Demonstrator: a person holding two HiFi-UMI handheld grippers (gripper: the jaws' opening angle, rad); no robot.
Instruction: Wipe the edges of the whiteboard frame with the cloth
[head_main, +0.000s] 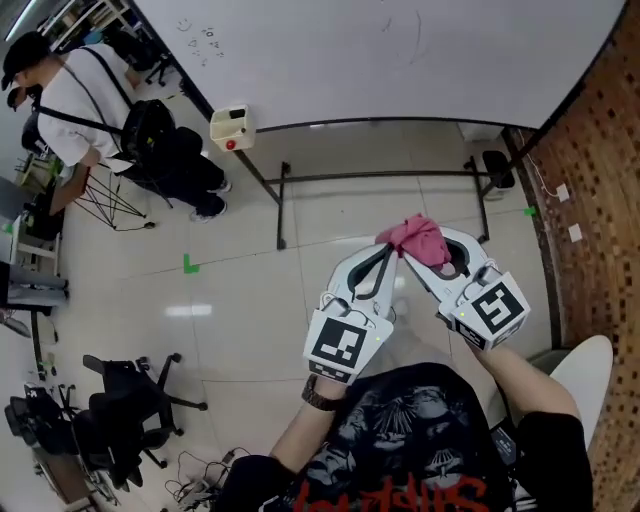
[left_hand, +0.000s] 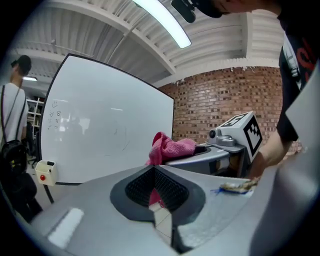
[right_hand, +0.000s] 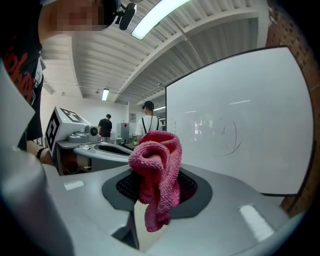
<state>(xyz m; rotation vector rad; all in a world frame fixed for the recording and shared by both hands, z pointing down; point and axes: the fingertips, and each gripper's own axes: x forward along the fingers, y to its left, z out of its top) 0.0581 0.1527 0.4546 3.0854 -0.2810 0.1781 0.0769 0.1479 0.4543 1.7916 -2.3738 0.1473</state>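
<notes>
The whiteboard (head_main: 400, 50) fills the head view at 12 o'clock. Its dark frame (head_main: 380, 120) runs along the lower edge and stands on a black stand (head_main: 380, 177) on the tiled floor (head_main: 250, 300). A brick wall (head_main: 590, 200) is at 3 o'clock, and a person in a white shirt (head_main: 80, 100) stands at 10 o'clock, well apart from the work. A small pale box with a red button (head_main: 232, 128) hangs at the lower left corner of the board.

Both grippers are held near the middle of the view, a little toward 5 o'clock, with their tips pointing at each other. The right gripper (head_main: 425, 255) is closed on the pink cloth (head_main: 415, 237). In the right gripper view the cloth is bunched above the jaws and one end hangs down between the pads. The left gripper (head_main: 383, 262) has its jaws drawn together, with only a narrow slit left. A bit of pink shows in this slit (I cannot tell whether it is pinched there or only seen behind). Its tip is just beside the cloth, at 9 o'clock from it.

By my judgement the task has hardly begun. The cloth is in hand, but it is well apart from the frame, and no edge is being touched. All the wiping seems to remain: the lower edge, the sides and the top. Whether the frame is dirty or clean, the pictures do not show.
</notes>
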